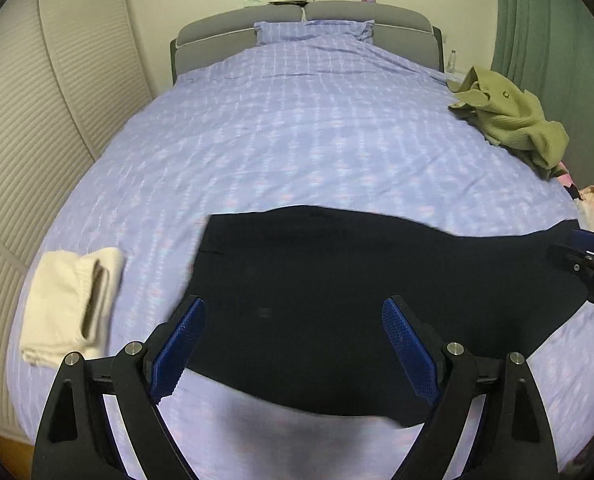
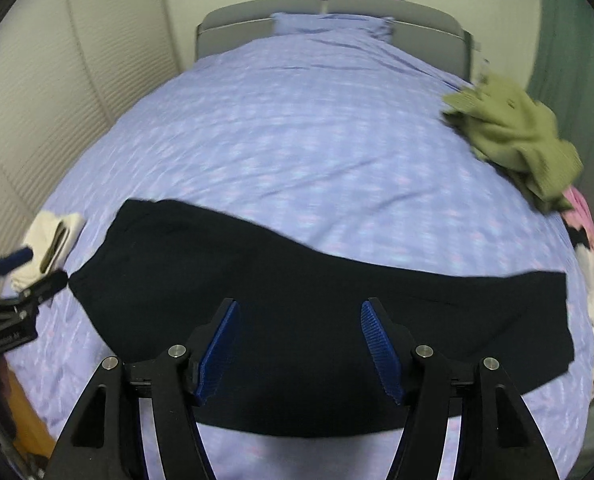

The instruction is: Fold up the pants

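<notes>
Black pants (image 2: 305,320) flat on bed (unheld) beneath L gripper (image 1: 293,312) & R gripper (image 2: 299,312), both wide.

The black pants (image 2: 297,300) are a matt, smooth cloth that gives back no shine, lying on a bed cover (image 1: 297,128) of soft lilac cotton-like fabric, printed and lightly creased. The olive garment (image 1: 513,120) is a ribbed, rougher knit, the cream folded cloth (image 1: 69,304) looks thick and fleecy, and the headboard (image 1: 337,14) is padded grey fabric. The left gripper (image 1: 293,344) and right gripper (image 2: 299,344) are matt black plastic with bright metal pins and blue ridged pads (image 1: 411,348)
</notes>
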Demonstrator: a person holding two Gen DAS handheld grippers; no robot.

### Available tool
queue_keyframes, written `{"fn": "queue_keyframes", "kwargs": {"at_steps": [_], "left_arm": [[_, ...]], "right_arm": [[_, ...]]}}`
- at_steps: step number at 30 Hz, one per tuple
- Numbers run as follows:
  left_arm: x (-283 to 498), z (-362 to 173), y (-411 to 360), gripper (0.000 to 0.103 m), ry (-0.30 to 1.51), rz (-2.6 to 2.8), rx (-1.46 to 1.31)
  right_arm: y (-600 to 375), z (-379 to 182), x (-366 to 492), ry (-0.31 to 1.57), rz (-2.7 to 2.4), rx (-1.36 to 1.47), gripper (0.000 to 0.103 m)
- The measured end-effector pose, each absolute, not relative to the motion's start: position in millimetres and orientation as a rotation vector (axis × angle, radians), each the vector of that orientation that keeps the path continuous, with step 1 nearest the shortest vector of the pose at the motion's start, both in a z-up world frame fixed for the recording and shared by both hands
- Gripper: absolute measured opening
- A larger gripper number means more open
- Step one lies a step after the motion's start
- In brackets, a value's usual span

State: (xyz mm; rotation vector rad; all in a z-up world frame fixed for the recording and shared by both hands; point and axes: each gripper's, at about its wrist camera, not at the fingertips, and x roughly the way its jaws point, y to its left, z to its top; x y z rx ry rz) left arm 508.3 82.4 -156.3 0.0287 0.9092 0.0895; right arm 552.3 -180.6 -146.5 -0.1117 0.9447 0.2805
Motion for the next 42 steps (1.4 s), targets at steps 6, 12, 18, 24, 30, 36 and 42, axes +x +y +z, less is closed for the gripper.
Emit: {"fn": "queue_keyframes", "kwargs": {"at_steps": [6,12,18,24,30,36,42], "left_arm": [[528.0,-189.5,181.8,0.089,0.929,-0.049,0.045],[589.5,-230.9,255.5,0.067,0.994,-0.196,-0.1],[650.5,-261.9,284.3,0.051,1.035,-0.302,-0.214],[710.9,-294.0,286.9,0.051,1.089,-0.36,-0.278],[735.7,-335.2,277.5,0.054,1.169,-0.399,-0.384],[734.7,-328.8,265.2,0.056,1.155,-0.436,-0.46],[698.8,-308.3,279.7,0.041,1.122,-0.649,-0.525]], "right_arm": [[-77.1,-174.0,556.4,0.971,0.24,-0.155,0.064],[-12.0,-202.3,578.4,1.038,0.227,-0.128,0.064],[35.4,-229.0,610.9,1.083,0.23,-0.172,0.064],[52.7,-236.7,623.6,1.101,0.224,-0.157,0.064],[56.8,-246.0,623.8,1.128,0.195,-0.139,0.064],[49.0,-253.7,622.3,1.153,0.182,-0.122,0.064],[41.9,-250.4,620.4,1.151,0.189,-0.09,0.064]]}}
